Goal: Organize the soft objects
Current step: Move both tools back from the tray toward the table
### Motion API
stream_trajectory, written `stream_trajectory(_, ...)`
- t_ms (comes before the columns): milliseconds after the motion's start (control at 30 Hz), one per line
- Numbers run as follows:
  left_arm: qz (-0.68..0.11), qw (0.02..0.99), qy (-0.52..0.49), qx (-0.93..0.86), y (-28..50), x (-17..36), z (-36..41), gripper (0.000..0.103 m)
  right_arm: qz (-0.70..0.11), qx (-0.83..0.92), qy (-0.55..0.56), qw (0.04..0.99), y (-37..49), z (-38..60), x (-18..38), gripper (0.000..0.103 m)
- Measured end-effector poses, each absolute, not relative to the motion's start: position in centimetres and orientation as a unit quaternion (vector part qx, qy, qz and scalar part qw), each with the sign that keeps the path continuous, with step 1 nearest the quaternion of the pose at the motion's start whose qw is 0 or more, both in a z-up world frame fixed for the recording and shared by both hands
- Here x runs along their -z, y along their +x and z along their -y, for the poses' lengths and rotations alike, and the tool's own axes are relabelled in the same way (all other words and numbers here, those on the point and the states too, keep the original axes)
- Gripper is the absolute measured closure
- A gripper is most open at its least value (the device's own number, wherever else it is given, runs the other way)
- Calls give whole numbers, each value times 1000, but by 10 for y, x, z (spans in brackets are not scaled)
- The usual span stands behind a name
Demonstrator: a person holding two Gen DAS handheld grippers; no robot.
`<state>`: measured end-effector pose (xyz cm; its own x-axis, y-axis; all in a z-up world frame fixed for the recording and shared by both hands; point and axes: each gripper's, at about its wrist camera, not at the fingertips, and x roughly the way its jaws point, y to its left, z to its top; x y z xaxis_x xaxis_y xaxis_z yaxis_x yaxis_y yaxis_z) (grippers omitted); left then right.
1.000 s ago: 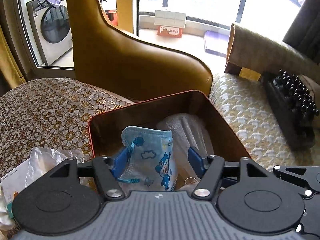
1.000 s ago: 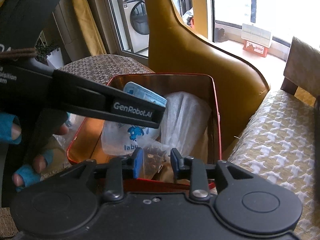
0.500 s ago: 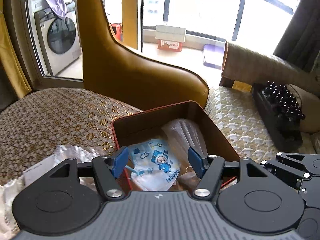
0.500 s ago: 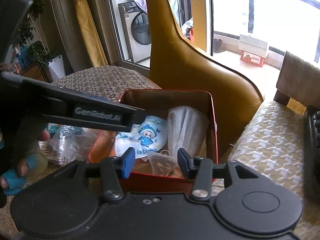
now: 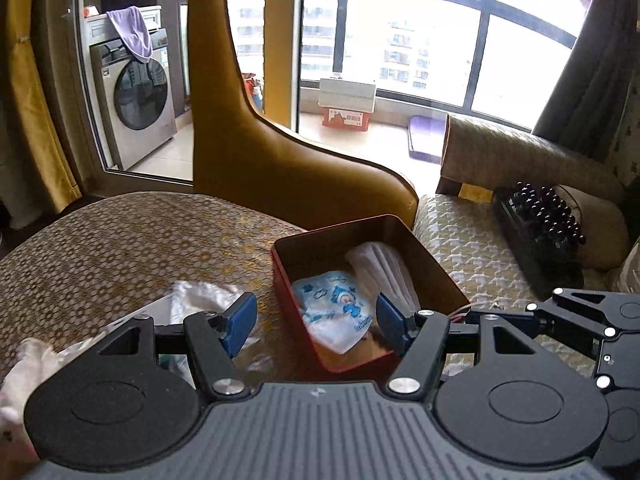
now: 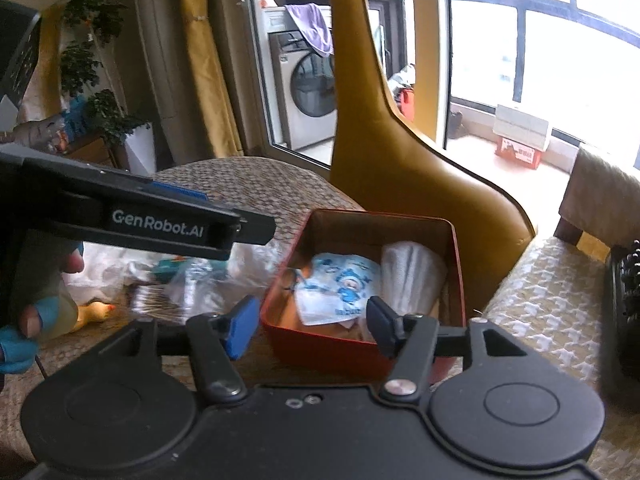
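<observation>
Two claws hover over a patterned sofa seat point(image 5: 120, 248), both with jaws spread wide and nothing between them. The left claw point(image 5: 316, 320) frames the near-left corner of one red tin box point(image 5: 436, 268) lying on the seat; the right claw point(image 6: 306, 320) sits over the box's near wall, and its view catches the left claw's arm at 9 o'clock.

Inside the box lie two masks side by side: one blue cartoon-print mask point(image 5: 336, 308) toward 7 o'clock, flat on the floor of the box, and one white pleated mask point(image 5: 384, 268) toward 1 o'clock, along the right wall. A small clear packet point(image 6: 356, 330) rests near the front wall beside them.

Outside the box, at 9 o'clock, a loose heap of crumpled plastic wrappers point(image 6: 192, 280) spreads across the seat. At 3 o'clock, well apart on a second cushion, sits one black beaded object point(image 5: 540, 232). One washing machine point(image 5: 132, 108) stands behind the glass.
</observation>
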<state>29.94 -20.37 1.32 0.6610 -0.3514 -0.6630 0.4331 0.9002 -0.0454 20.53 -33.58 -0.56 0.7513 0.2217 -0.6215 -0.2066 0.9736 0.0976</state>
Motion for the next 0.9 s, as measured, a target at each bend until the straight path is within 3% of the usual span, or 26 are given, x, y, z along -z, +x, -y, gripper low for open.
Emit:
stream_trajectory(167,-345,914,53,208,279,-20,175,38,-324,-131,8,937,192,320,-3,39)
stream_trajectory(333,-342,918,42,198,261,-25,142,38,-313,-151,8,938,182,301,-12,26)
stream_trajectory(500,-339,923,27,178,248,-27,103,37,-305,-170,7,937,176,281,-17,20)
stream_trajectory(767,-328,934,17,141,229,-23,42,21,-298,-200,2,933,168,248,-13,15)
stream_trajectory(900,-324,938,17,123,220,-18,14,20,-302,-213,0,929,168,233,-9,15)
